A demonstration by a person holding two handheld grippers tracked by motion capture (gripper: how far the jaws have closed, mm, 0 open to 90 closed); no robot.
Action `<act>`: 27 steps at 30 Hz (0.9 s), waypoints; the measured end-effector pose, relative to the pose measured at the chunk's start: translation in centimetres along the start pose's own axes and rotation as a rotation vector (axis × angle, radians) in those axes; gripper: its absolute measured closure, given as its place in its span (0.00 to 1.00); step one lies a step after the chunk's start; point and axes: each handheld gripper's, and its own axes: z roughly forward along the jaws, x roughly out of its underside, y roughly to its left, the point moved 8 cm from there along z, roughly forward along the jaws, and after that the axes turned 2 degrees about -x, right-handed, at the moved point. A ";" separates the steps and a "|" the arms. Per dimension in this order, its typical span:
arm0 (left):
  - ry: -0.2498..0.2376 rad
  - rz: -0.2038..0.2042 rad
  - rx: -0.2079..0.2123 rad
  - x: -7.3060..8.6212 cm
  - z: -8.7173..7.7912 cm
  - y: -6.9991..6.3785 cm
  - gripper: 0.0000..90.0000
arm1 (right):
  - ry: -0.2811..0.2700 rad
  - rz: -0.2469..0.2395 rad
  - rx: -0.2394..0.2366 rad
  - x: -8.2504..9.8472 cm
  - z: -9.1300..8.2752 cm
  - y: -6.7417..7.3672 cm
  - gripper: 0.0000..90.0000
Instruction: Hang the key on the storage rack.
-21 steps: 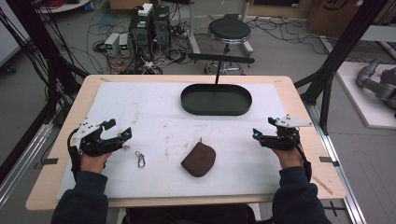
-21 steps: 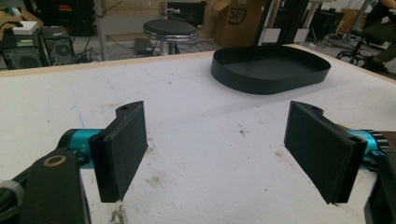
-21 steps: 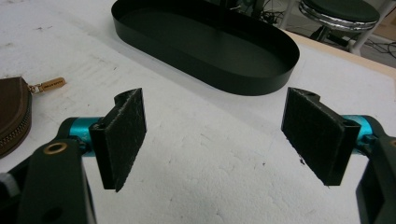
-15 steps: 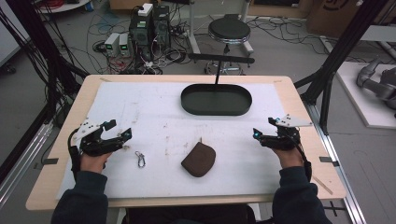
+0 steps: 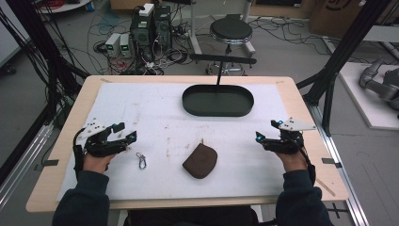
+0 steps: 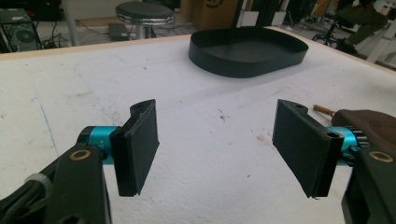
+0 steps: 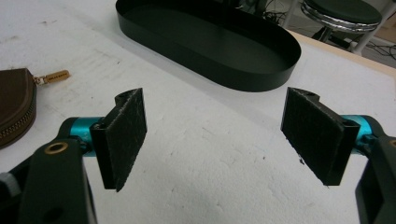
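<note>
Your left tool (image 5: 126, 135) sits near the left side of the counter (image 5: 301, 101), and its two black jaws stand wide apart with nothing between them. In the left gripper view you can see bare white mat (image 6: 219, 154) between the jaws. Your right tool (image 5: 264, 132) sits near the right side of the counter, and its jaws are wide apart too, with nothing held. Your hands hold both tools low over the white mat, and the tips point in toward the middle.

A small brown pouch (image 5: 200, 160) lies flat on the mat between your two tools, a bit closer to you. It has a zip around its edge and a little gold tag (image 7: 52, 76) that pokes out toward the far side. In the right gripper view the pouch is off to the left of the jaws, not touching them. A small metal clip (image 5: 141, 160) lies on the mat just beside your left tool, between that tool and the pouch.

A dark oval tray (image 5: 193, 107) sits at the far side of the mat, well apart from the pouch and from both tools
</note>
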 end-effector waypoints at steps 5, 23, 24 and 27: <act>0.034 -0.029 0.040 0.6 -0.3 0.4 0.34 | 0.020 -0.030 -0.012 0.1 0.4 0.6 0.26; 0.250 0.044 0.174 4.0 -0.2 -0.1 0.61 | 0.016 -0.067 -0.038 -0.3 0.6 1.5 0.26; 0.258 0.043 0.195 4.1 -0.1 -0.4 0.62 | 0.018 -0.071 -0.039 -0.3 0.6 1.5 0.26; 0.274 0.045 0.250 4.3 -0.2 -1.1 0.65 | 0.019 -0.069 -0.040 -0.3 0.6 1.5 0.26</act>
